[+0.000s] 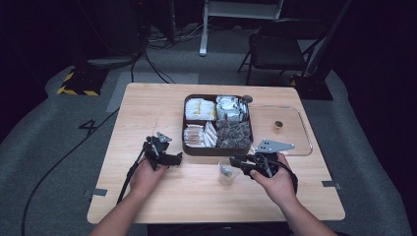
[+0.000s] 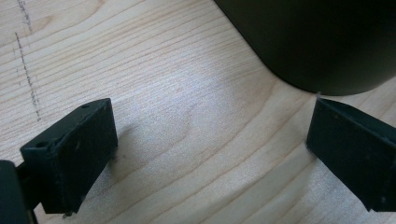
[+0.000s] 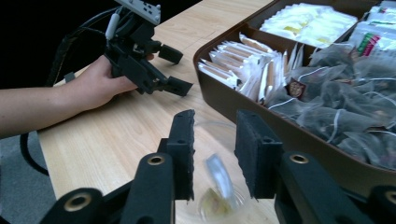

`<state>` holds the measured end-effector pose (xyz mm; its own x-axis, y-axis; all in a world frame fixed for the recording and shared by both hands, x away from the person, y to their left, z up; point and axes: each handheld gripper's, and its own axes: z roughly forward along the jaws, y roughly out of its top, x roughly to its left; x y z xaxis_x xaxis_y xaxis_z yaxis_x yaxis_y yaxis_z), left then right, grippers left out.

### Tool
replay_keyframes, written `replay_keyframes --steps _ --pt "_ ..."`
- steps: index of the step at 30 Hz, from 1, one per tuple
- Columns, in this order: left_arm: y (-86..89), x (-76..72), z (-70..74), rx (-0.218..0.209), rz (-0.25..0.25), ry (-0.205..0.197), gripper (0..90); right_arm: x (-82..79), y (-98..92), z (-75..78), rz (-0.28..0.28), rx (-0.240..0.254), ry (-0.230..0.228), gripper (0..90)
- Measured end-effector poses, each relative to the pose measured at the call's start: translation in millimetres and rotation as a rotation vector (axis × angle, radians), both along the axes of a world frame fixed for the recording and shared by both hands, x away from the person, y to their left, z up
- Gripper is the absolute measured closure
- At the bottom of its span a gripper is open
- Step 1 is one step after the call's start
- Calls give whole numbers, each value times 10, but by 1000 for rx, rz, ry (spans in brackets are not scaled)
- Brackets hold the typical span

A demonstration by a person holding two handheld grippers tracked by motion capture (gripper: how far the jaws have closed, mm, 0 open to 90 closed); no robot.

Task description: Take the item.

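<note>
Black foam pads of the right gripper (image 3: pixel 214 154), at lower centre of the right gripper view, stand apart above a clear plastic cup (image 3: pixel 219 186). A tea bag (image 3: pixel 218 175) lies inside it, released. The bag is probably light, soft and tearable: pinch its upper edge gently. The left gripper (image 1: pixel 167 153), mid-left in the high view, rests open on the wooden table (image 1: pixel 147 105).

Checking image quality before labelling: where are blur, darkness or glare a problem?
High view: room dark, only the table lit, small clear cup hard to read. Right gripper view: the tea bag in the cup is motion-blurred, box sharp. Left gripper view: soft sheen on the wood, box wall underexposed.
</note>
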<state>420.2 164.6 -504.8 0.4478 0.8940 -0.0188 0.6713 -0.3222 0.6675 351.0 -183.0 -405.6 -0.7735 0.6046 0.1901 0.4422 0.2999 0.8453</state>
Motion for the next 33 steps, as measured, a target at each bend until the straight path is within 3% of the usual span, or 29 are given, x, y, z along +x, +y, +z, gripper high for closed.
replay_keyframes --steps 8,13,22,28,33 --pt "-1 3 -1 0 1 -2 21 49 -65 48 -25 -2 -21 658" --pt "0 3 -1 0 1 -2 21 116 -201 122 -74 -13 -49 620" --pt "1 0 -1 -1 2 -2 22 209 -601 210 -180 -70 -65 576" --pt "10 -5 -2 -2 -1 -1 22 250 -920 154 -268 -90 -49 560" --pt "16 -14 -1 -2 0 0 22 267 -1053 103 -300 -99 -35 558"
